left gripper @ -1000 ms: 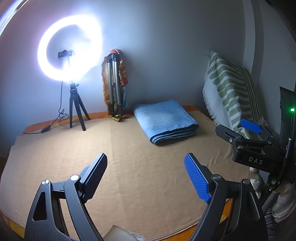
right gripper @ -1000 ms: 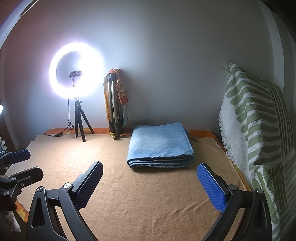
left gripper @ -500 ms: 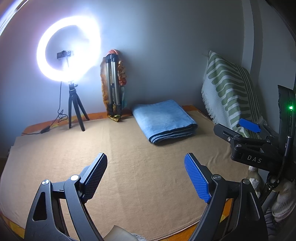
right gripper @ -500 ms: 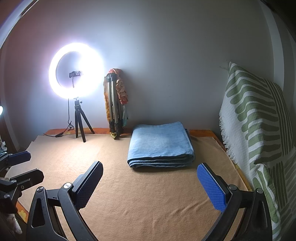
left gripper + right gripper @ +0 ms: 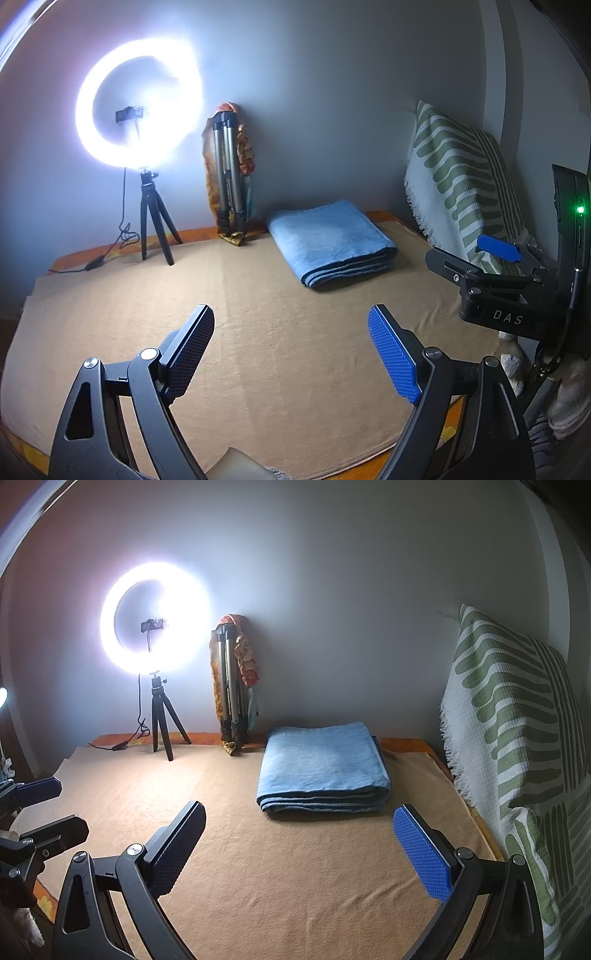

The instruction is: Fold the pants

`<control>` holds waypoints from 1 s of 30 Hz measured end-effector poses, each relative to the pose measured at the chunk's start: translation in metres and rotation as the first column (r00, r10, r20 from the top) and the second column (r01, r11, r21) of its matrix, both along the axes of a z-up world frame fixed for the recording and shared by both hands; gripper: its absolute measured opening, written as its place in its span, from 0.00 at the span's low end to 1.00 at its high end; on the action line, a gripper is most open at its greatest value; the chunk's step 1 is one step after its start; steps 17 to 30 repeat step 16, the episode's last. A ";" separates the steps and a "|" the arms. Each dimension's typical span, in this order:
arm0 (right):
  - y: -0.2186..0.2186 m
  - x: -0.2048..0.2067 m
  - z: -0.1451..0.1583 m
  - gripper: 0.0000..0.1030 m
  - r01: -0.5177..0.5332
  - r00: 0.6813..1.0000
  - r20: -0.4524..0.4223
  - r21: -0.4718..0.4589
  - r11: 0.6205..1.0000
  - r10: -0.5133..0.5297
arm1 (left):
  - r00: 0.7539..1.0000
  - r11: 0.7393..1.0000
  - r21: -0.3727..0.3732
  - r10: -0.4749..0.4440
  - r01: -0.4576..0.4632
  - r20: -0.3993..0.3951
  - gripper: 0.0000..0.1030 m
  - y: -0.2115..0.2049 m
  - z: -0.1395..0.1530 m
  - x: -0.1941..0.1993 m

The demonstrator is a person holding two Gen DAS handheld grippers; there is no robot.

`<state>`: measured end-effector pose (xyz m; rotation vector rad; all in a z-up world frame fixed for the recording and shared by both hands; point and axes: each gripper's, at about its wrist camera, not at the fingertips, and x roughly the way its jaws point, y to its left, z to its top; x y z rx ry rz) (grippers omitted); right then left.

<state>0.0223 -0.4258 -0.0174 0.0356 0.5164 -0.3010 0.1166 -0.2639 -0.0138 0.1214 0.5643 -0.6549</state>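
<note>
Left wrist view shows the right gripper (image 5: 476,258) beside the pillow (image 5: 458,173); right wrist view shows the left gripper (image 5: 55,805). Both grippers are spread, empty. Folded pants (image 5: 323,766) lie near the blanket's (image 5: 258,867) back edge.

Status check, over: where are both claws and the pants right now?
Left claw open, empty, above the tan blanket. Right claw open, empty. Blue pants folded, lying flat near the wall, untouched. Nothing between claws and pants.
</note>
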 end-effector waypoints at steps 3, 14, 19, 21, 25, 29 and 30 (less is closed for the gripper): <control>0.001 0.000 0.000 1.00 0.000 1.000 -0.001 0.002 1.000 0.000 | 1.000 1.000 0.006 -0.001 0.001 0.014 0.83 0.000 0.000 -0.002; 0.001 0.000 -0.001 1.00 0.001 1.000 -0.004 0.002 1.000 -0.001 | 1.000 1.000 0.005 -0.004 0.004 0.011 0.83 0.003 -0.002 0.000; 0.001 0.000 -0.002 1.00 0.002 1.000 -0.006 0.002 1.000 -0.002 | 1.000 1.000 0.006 0.000 0.000 0.011 0.83 0.004 -0.002 0.000; 0.001 0.000 -0.002 1.00 0.002 1.000 -0.006 0.002 1.000 -0.002 | 1.000 1.000 0.006 0.000 0.000 0.011 0.83 0.004 -0.002 0.000; 0.001 0.000 -0.002 1.00 0.002 1.000 -0.006 0.002 1.000 -0.002 | 1.000 1.000 0.006 0.000 0.000 0.011 0.83 0.004 -0.002 0.000; 0.001 0.000 -0.002 1.00 0.002 1.000 -0.006 0.002 1.000 -0.002 | 1.000 1.000 0.006 0.000 0.000 0.011 0.83 0.004 -0.002 0.000; 0.001 0.000 -0.002 1.00 0.002 1.000 -0.006 0.002 1.000 -0.002 | 1.000 1.000 0.006 0.000 0.000 0.011 0.83 0.004 -0.002 0.000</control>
